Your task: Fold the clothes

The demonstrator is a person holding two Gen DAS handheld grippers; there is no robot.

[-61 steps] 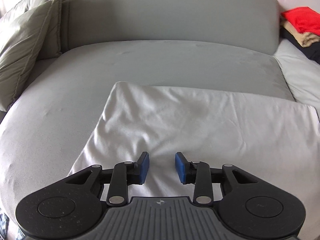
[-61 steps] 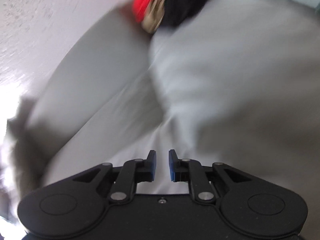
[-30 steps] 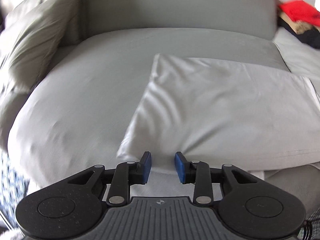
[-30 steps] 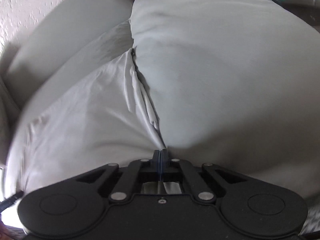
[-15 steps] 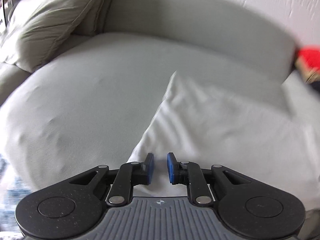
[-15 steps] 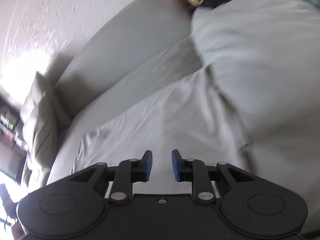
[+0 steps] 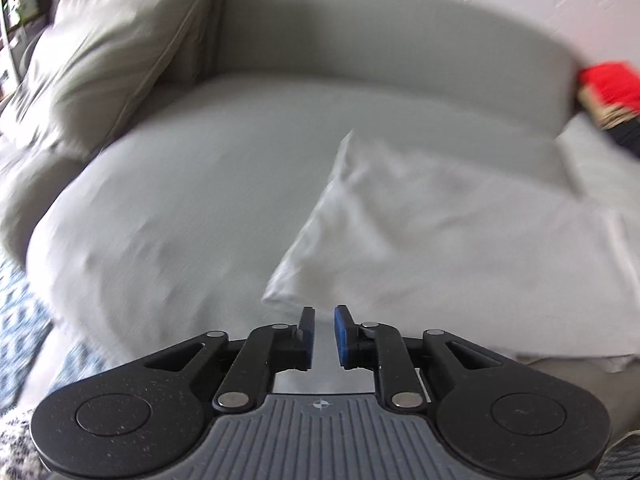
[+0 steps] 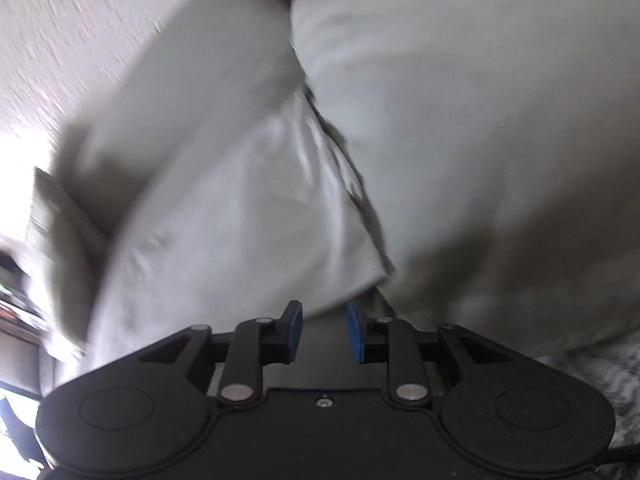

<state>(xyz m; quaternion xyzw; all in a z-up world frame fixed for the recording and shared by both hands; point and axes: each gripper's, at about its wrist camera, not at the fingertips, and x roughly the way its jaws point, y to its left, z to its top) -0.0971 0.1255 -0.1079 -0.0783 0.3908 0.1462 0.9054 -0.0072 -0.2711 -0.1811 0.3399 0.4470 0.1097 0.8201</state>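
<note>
On the grey sofa seat [image 7: 192,200] a white folded cloth [image 7: 460,232] lay flat, its near left corner just ahead of the left gripper [image 7: 321,330]. That gripper's fingers [image 7: 307,334] stood slightly apart, pinching nothing. A grey cushion [image 7: 108,68] leaned against the sofa back at the left; a stack of clothes, red on top [image 7: 610,84], sat at the far right. From the right wrist view the right gripper [image 8: 323,330] hovered near the cloth's [image 8: 248,216] corner, fingers [image 8: 294,330] spread and empty. Motion blur made it hard to tell, but the cloth appeared to touch the neighbouring seat cushion [image 8: 480,128].
</note>
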